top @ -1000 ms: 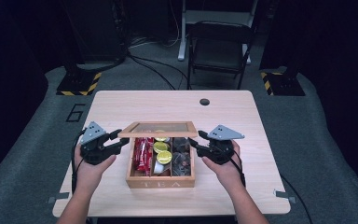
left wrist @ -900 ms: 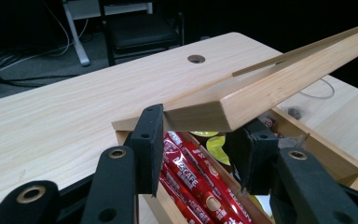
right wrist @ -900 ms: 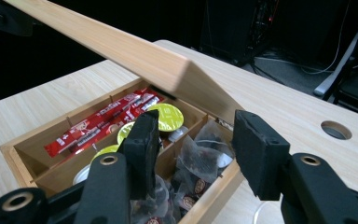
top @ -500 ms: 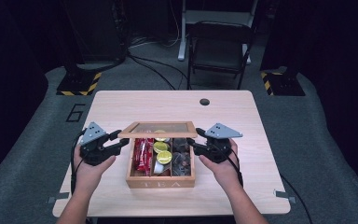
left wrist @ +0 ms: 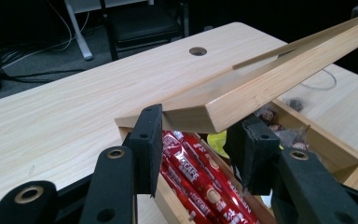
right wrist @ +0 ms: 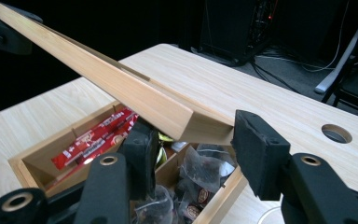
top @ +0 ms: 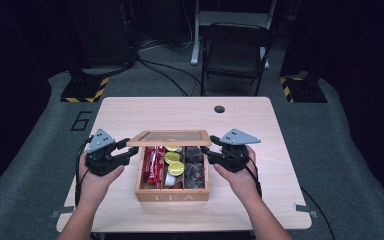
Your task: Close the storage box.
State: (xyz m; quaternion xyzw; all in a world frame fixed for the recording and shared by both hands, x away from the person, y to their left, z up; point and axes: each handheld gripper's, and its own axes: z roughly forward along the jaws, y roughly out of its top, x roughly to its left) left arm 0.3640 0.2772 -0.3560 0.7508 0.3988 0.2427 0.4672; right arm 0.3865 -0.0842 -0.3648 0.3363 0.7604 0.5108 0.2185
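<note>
Lid: the wooden lid (top: pixel 170 138) was raised at a tilt over the tea box (top: pixel 172 192), its two front corners each between a claw's pads; its rear edge looked to sit at the back wall of the box, though no hinge could be made out.
Left claw: the left claw (left wrist: pixel 198 140) was clamped narrowly on the lid's left corner, both pads pressing the wood.
Right claw: the right claw (right wrist: pixel 191 144) straddled the lid's right corner; the near pad was hidden behind the wood, the far pad (right wrist: pixel 256 149) seemed a little off it, so a firm hold could not be confirmed.
Risk, slip: with one corner loosely held, the lid might twist and drop back onto the box.
Risk, contents: a falling lid could pinch the red sachets (top: pixel 152 165), yellow packets (top: pixel 175 162) or dark tea bags (top: pixel 195 167).
Risk, box: uneven lifting could drag the box across the worktop (top: pixel 130 112).
</note>
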